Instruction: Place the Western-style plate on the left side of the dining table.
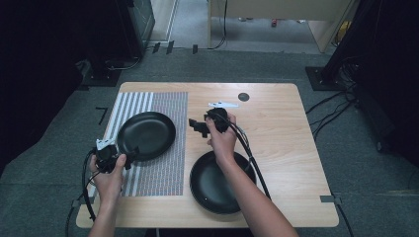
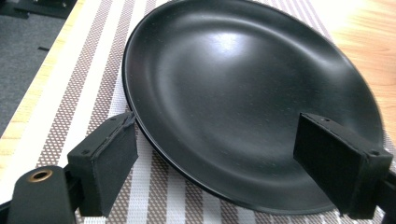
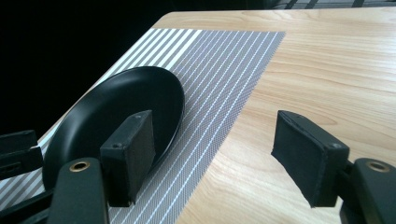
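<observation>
plates: 2, both black. One (image 1: pixel 146 135) on the striped mat (image 1: pixel 168 173), other (image 1: pixel 217 190) on bare wood at 5 o'clock of it
grippers: 2. Left gripper (image 1: pixel 127 158) at mat plate's 8 o'clock rim, jaws spread, not pressing. Right gripper (image 1: pixel 196 126) above the table between the plates, jaws apart, empty
left gripper view: mat plate (image 2: pixel 243 102) close up, glossy, near rim between the jaws
right gripper view: mat plate (image 3: pixel 116 114) off at 9 o'clock, mat's edge on wood
surface: light wooden table (image 1: pixel 286 148), round black cap (image 1: pixel 243 97) at 12 o'clock
room: grey carpet, cables, dark stands
</observation>
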A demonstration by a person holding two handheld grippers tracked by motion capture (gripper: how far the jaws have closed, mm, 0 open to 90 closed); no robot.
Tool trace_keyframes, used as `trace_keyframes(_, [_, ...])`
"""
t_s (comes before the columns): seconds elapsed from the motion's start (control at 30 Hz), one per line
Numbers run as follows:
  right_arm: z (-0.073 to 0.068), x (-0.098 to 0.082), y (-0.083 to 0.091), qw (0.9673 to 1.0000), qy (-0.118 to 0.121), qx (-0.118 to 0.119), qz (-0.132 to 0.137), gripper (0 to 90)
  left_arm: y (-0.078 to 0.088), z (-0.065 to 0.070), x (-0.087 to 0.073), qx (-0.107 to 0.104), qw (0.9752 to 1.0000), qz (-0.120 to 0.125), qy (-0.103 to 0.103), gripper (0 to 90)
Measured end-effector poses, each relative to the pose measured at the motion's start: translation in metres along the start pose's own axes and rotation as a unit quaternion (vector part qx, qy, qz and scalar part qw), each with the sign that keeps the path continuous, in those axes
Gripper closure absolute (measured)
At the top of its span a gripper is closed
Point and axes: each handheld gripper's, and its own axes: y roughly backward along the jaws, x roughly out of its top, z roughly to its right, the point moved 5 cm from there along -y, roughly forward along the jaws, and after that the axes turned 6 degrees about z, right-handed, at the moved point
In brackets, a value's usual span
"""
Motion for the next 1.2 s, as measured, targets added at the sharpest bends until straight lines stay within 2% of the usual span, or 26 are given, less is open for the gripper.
trace_keyframes(0.13, [0.005, -0.002, 0.019, 0.9998, 0.006, -0.010, 0.013, 27.6, 0.010, 0.007, -0.006, -0.007, 0.9999, 0.006, -0.006, 13.5])
trace_keyframes(0.27, [0.011, -0.005, 0.033, 0.9994, 0.012, -0.023, 0.023, 26.2, 0.016, 0.009, -0.012, -0.003, 0.9999, 0.005, -0.010, 13.5])
trace_keyframes(0.5, [0.021, -0.014, 0.053, 0.9991, 0.015, -0.026, 0.030, 25.4, 0.024, 0.002, -0.022, 0.006, 0.9999, 0.002, -0.012, 13.5])
trace_keyframes(0.87, [0.045, -0.032, 0.080, 0.9984, 0.009, -0.043, 0.035, 25.3, 0.025, 0.001, -0.035, 0.010, 0.9998, 0.002, -0.017, 13.5])
trace_keyframes(1.07, [0.058, -0.040, 0.098, 0.9976, 0.005, -0.055, 0.042, 25.3, 0.027, 0.001, -0.042, 0.024, 0.9992, 0.008, -0.030, 13.4])
trace_keyframes(1.2, [0.066, -0.046, 0.108, 0.9971, -0.001, -0.062, 0.044, 25.3, 0.029, -0.003, -0.045, 0.030, 0.9991, 0.009, -0.030, 13.4])
